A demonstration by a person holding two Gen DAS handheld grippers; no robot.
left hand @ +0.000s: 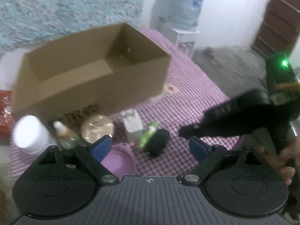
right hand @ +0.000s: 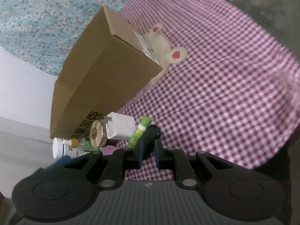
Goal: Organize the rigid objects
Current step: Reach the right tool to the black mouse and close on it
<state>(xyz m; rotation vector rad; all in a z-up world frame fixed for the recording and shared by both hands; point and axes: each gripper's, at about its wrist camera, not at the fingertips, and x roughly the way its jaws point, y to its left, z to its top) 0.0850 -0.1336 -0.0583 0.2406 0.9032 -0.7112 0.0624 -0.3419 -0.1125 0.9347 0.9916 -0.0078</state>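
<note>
Left tool (left hand: 150, 146) spread wide above clutter beside the empty cardboard box (left hand: 93, 71); right tool (right hand: 148, 152) closed, holding nothing

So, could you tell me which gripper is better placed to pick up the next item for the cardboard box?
Probably left: the left gripper stands open over the glue stick; the right gripper is shut.

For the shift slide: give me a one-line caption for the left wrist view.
Open left gripper above small items beside an empty cardboard box on a checked cloth, shut right gripper alongside.
</note>
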